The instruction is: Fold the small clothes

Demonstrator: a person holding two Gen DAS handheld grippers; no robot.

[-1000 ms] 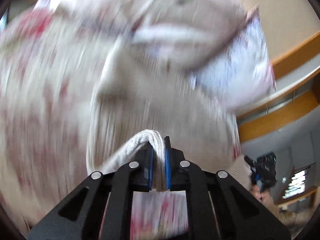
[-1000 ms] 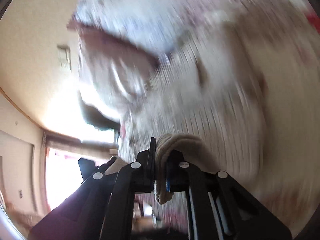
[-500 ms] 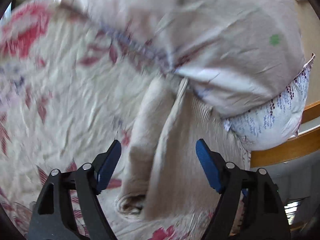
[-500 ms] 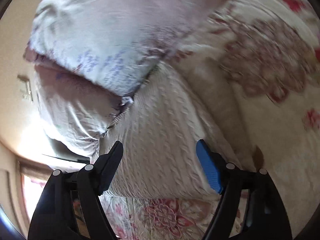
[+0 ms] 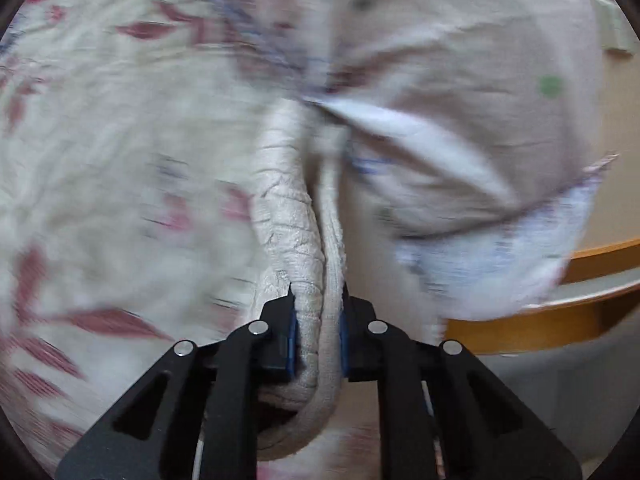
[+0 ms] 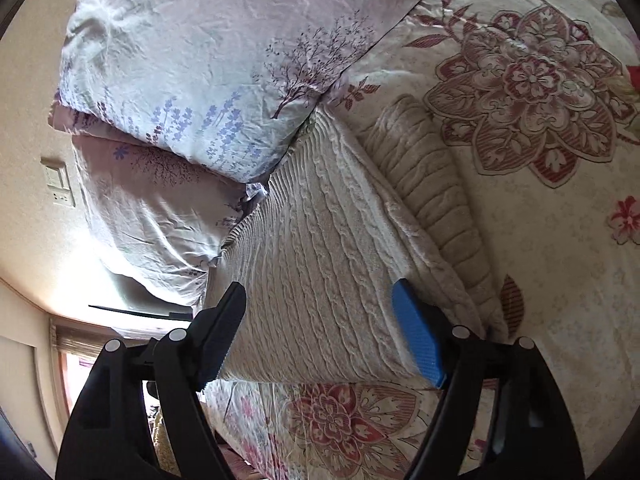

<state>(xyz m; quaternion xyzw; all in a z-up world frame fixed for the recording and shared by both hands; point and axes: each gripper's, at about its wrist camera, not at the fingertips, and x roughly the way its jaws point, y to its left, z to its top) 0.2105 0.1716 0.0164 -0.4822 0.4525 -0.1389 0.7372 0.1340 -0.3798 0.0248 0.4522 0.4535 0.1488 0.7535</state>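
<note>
A cream cable-knit sweater [image 6: 320, 264] lies on the floral bedspread [image 6: 560, 240], its far end against the pillows and one sleeve [image 6: 432, 184] lying along its right side. My right gripper [image 6: 320, 332] is open, its jaws either side of the sweater's near edge. In the left wrist view, my left gripper [image 5: 316, 336] is shut on a bunched sleeve of the sweater [image 5: 292, 216], which runs up and away from the jaws. That view is motion-blurred.
Two pale floral pillows [image 6: 224, 60] are stacked at the head of the bed, against a beige wall with a switch plate [image 6: 60, 184]. A wooden bed frame edge [image 5: 560, 320] shows to the right in the left wrist view. A bright window [image 6: 76, 360] is at the lower left.
One second ago both grippers held the sweater. Both then opened and let it down on the bed. Now the left has shut on the sleeve; the right stays open.
</note>
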